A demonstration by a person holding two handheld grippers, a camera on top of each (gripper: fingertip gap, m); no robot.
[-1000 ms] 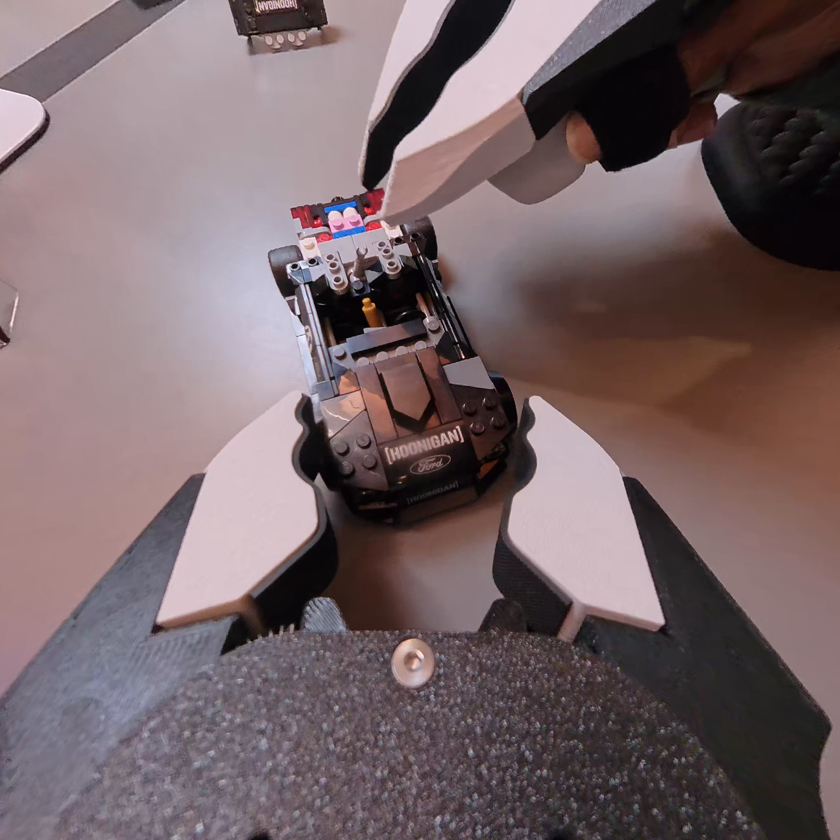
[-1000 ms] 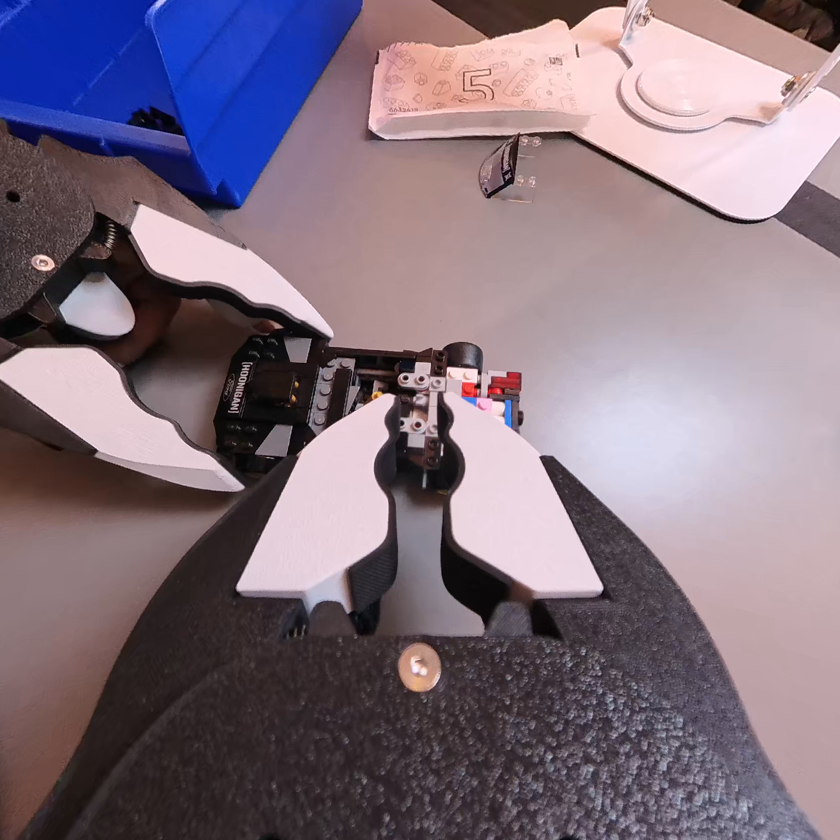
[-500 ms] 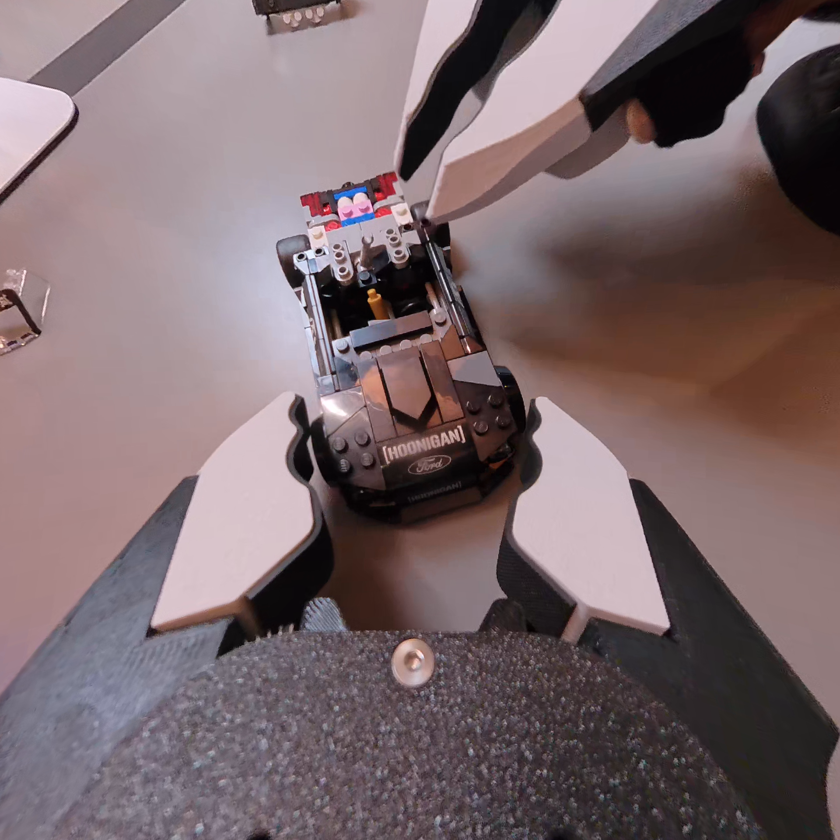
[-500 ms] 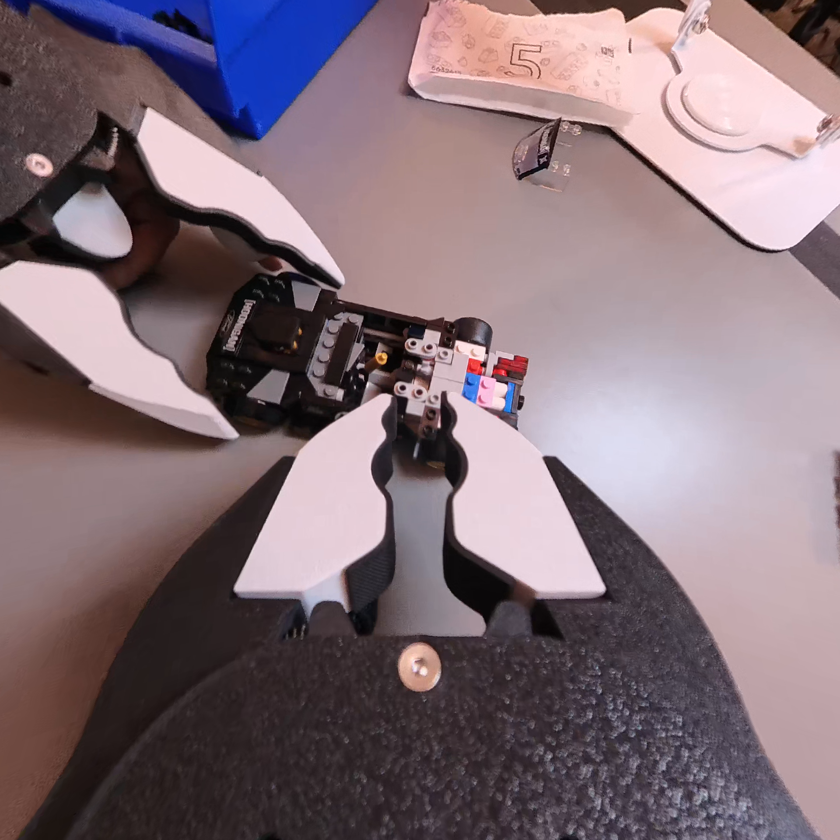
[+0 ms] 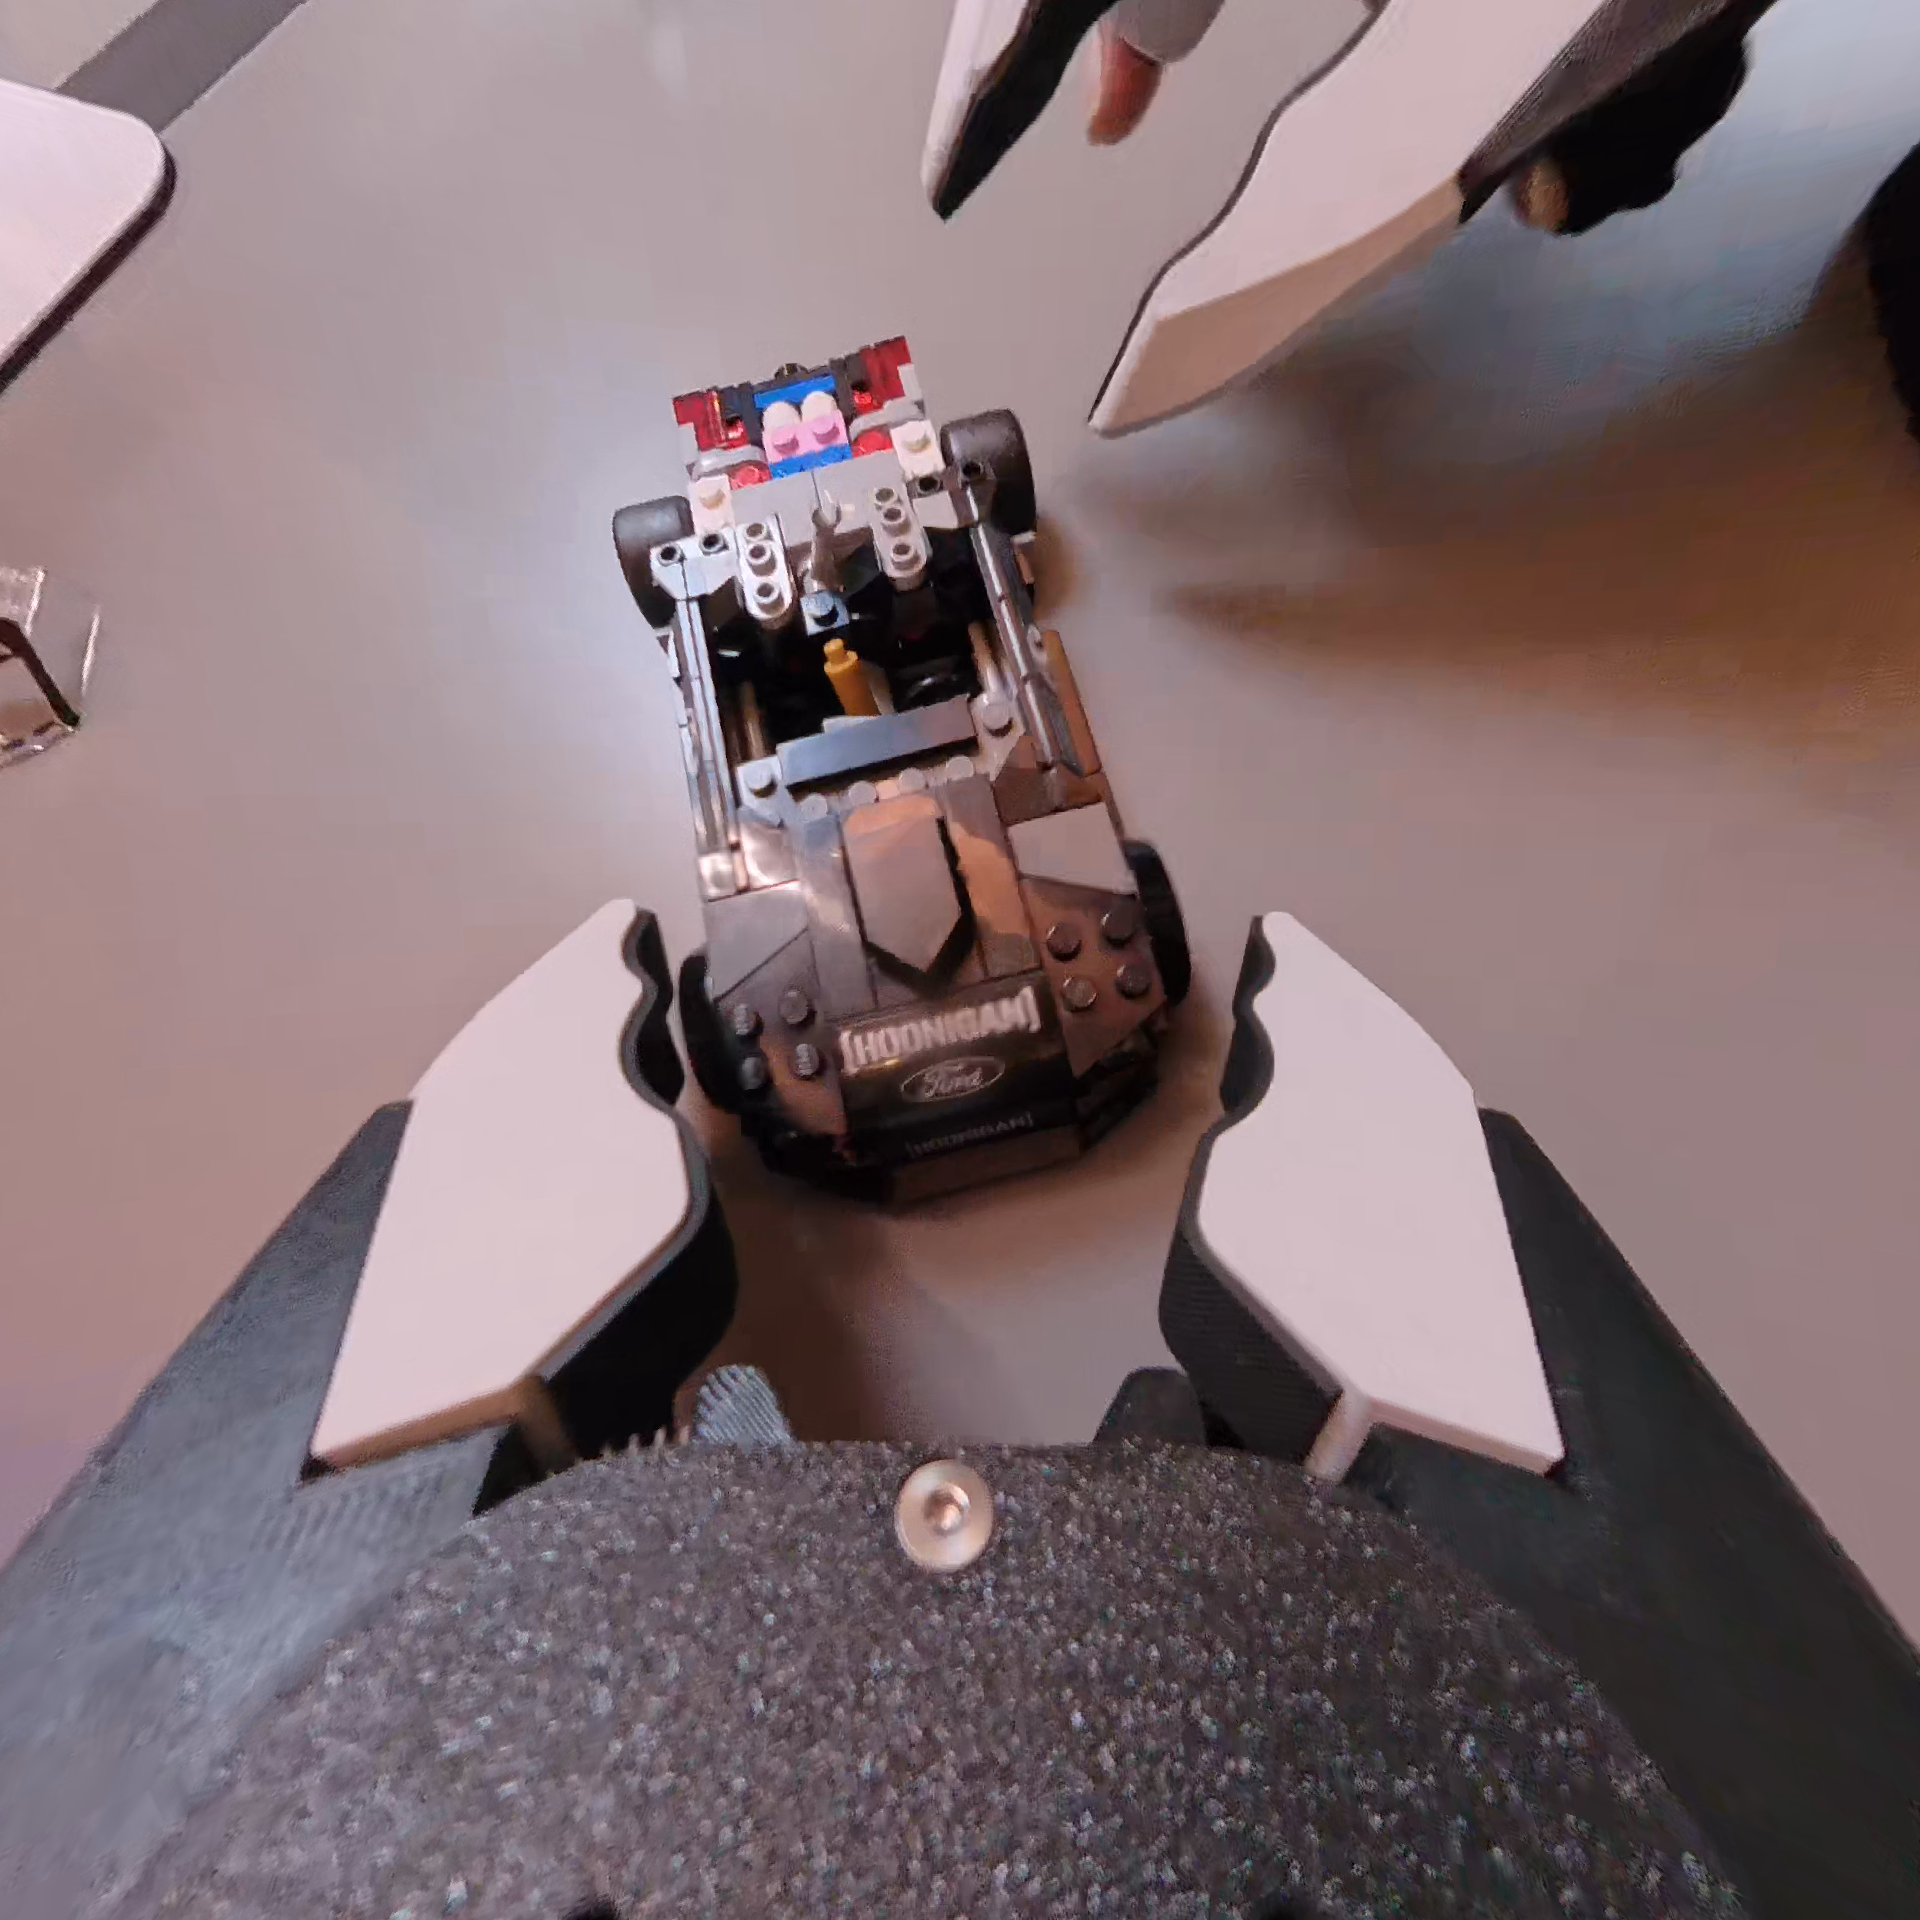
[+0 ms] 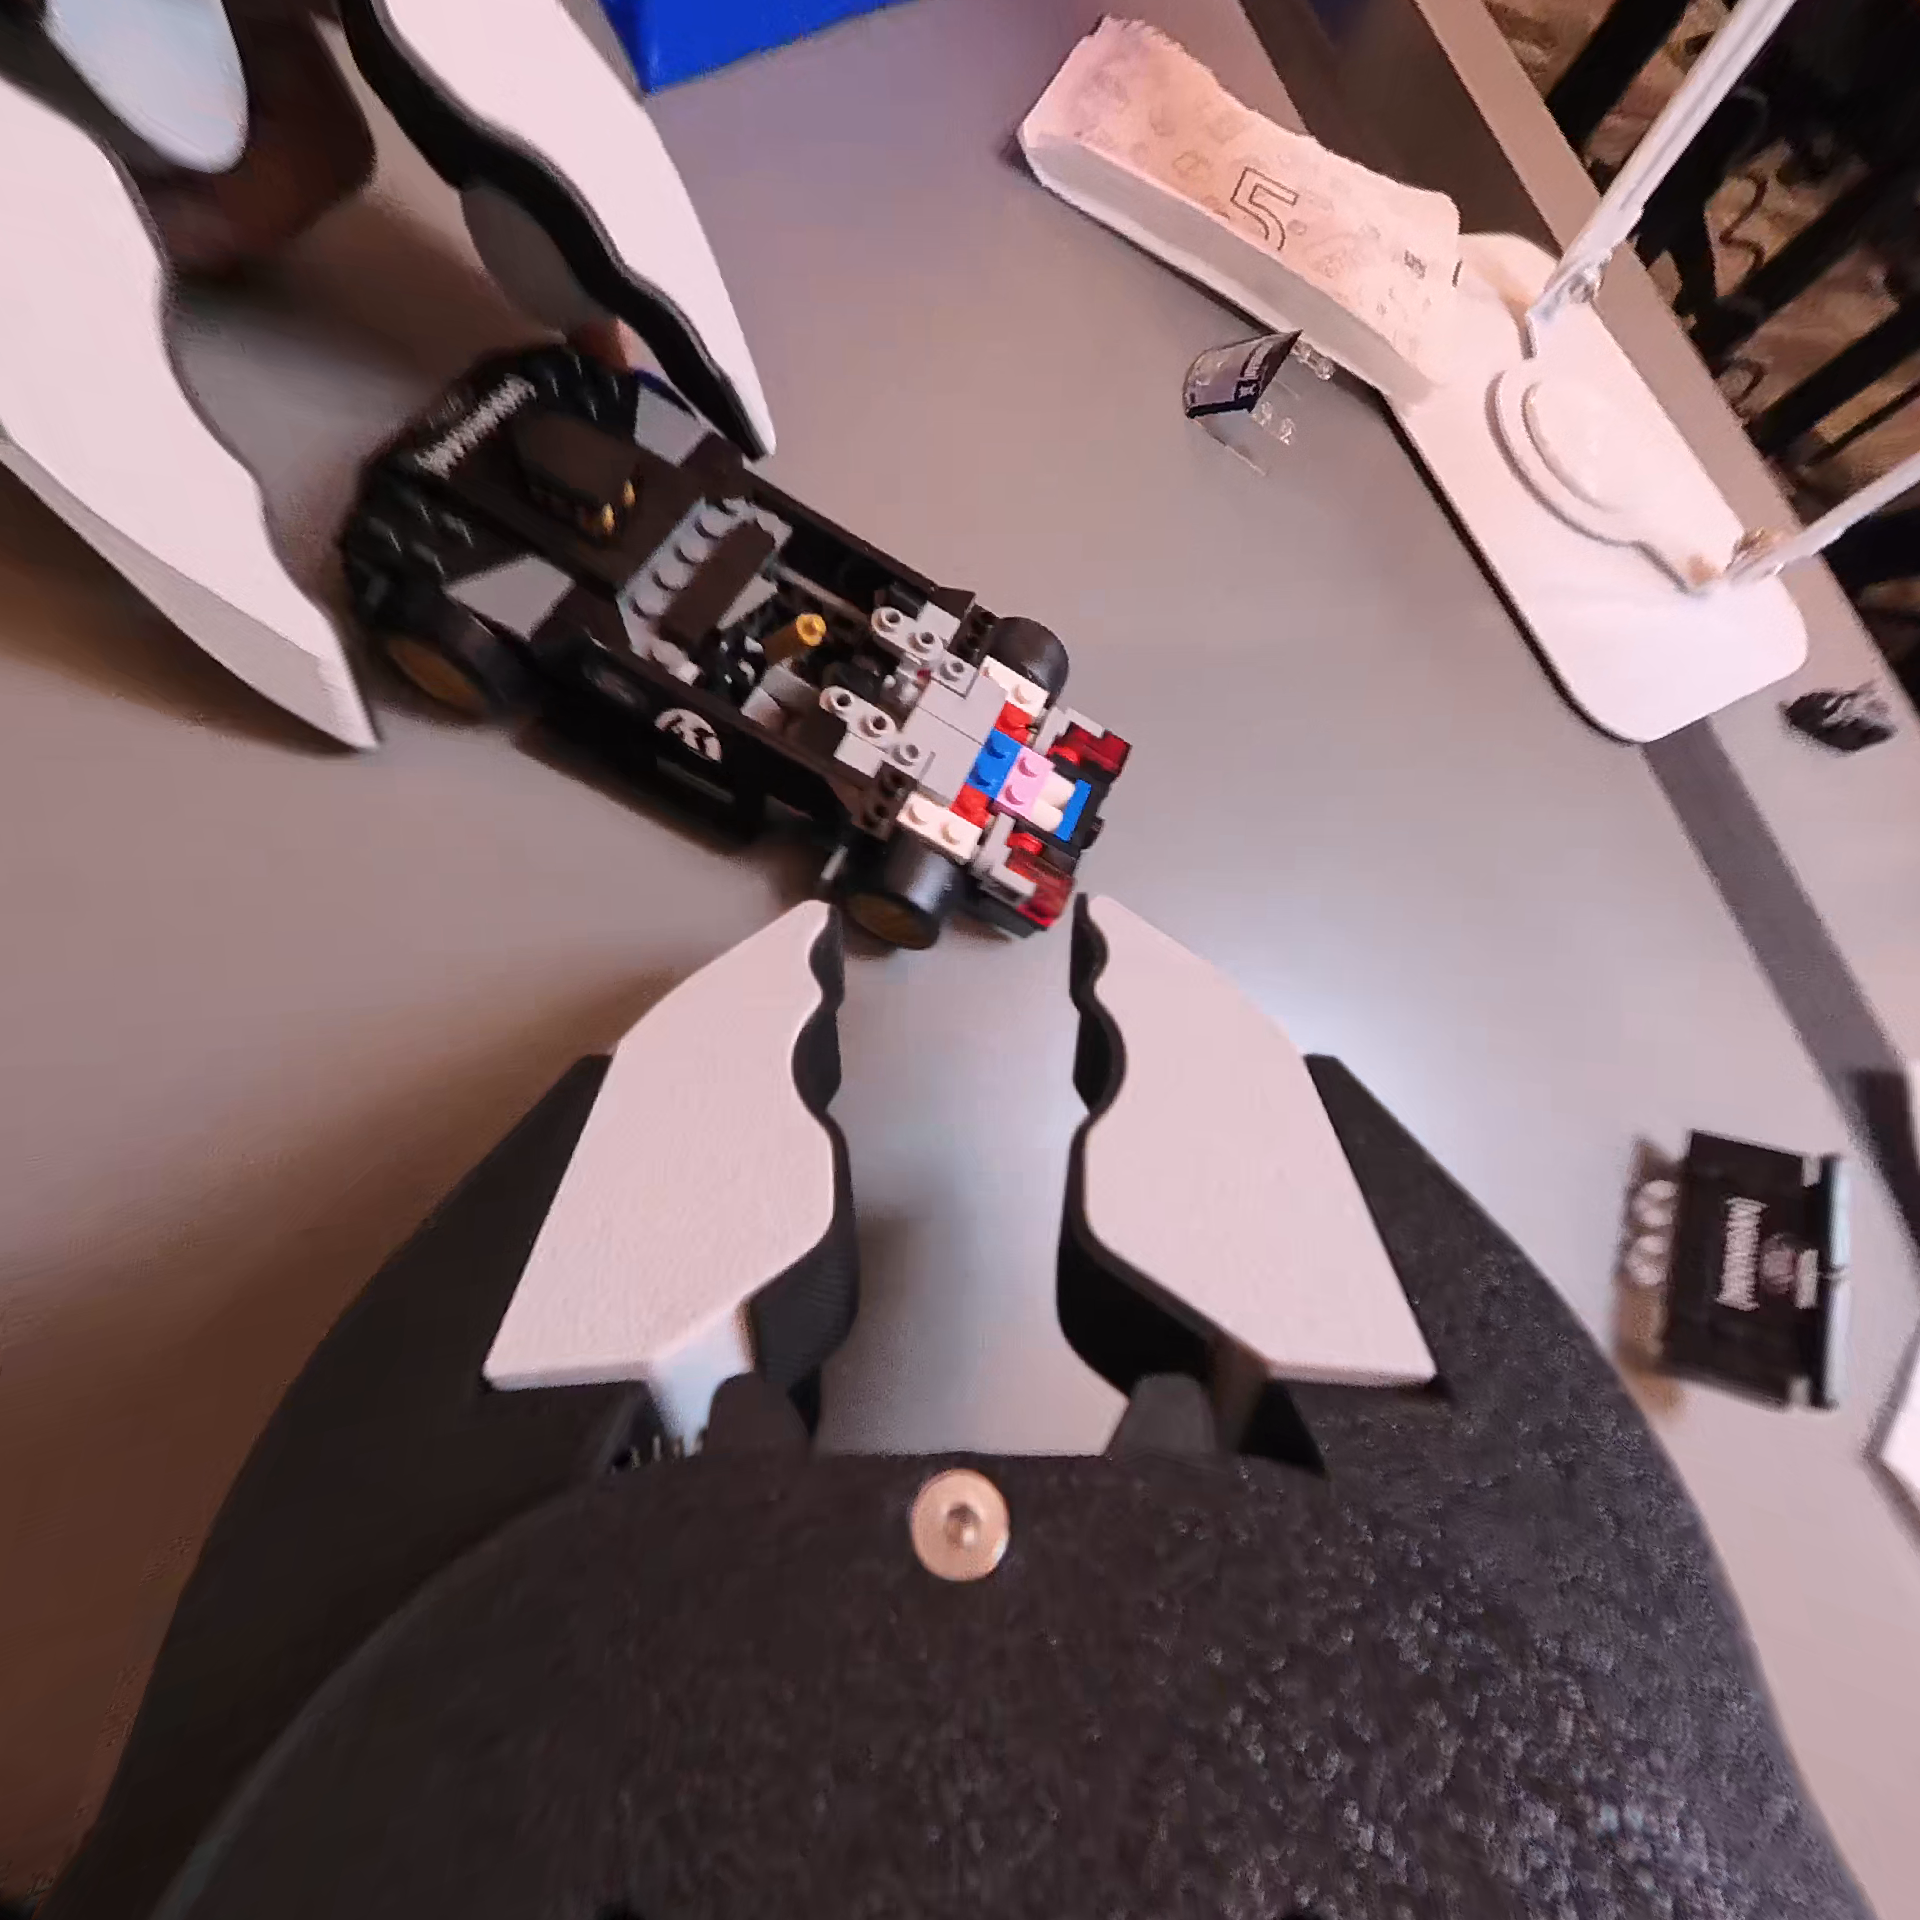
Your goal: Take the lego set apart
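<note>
The black lego car (image 5: 914, 831) stands on the grey table, roof off, with grey, red, blue and pink bricks at its rear. It also shows in the right wrist view (image 6: 717, 665). My left gripper (image 5: 948, 925) is open and straddles the car's nose, one finger on each side; it also shows in the right wrist view (image 6: 561, 592). My right gripper (image 6: 951, 909) is open and empty, just behind the car's rear wheel and tail. In the left wrist view it (image 5: 1023, 312) hovers off the car's rear right.
A loose black lego panel (image 6: 1735, 1262) lies at the right. A clear windshield piece (image 6: 1242, 390), a white paper bag (image 6: 1247, 197) and a white base plate with a clear stand (image 6: 1621, 540) lie beyond the car. A blue bin (image 6: 665, 42) is at the top. Spacing between my two grippers at the tips: around 11 centimeters.
My right gripper has opened wider and drawn back from the grey bricks at the car's rear, swinging round behind the tail. My left gripper stays open around the nose.
</note>
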